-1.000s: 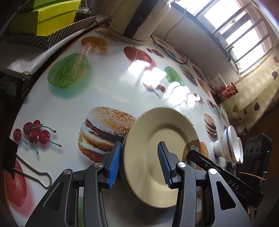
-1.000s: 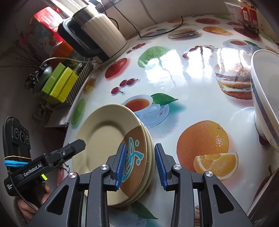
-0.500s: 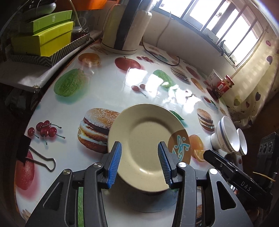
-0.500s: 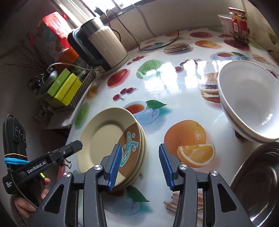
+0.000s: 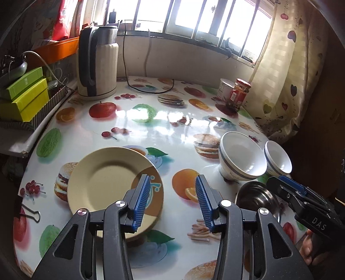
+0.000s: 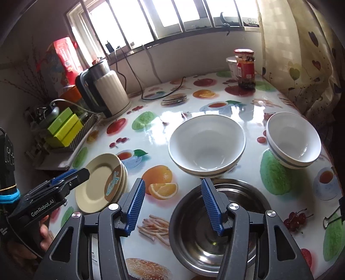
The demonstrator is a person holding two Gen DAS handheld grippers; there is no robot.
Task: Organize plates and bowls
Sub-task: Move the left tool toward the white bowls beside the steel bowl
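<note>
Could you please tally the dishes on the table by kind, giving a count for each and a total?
Beige round plates, in one stack: 3, judging by the rims showing at the stack's edge
White ceramic bowls with a grey-blue band, a larger and a smaller: 2
Shiny steel bowl: 1
Total: 6 dishes

Bright window [image 5: 194, 13] backlight, tabletop [image 5: 163, 120] glare, fisheye-dark edges

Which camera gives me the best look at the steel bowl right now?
The right wrist view: the steel bowl lies nearly whole below the right gripper, whose jaws are opening with nothing between them. The left wrist view shows only part of the bowl, behind the other gripper.
</note>
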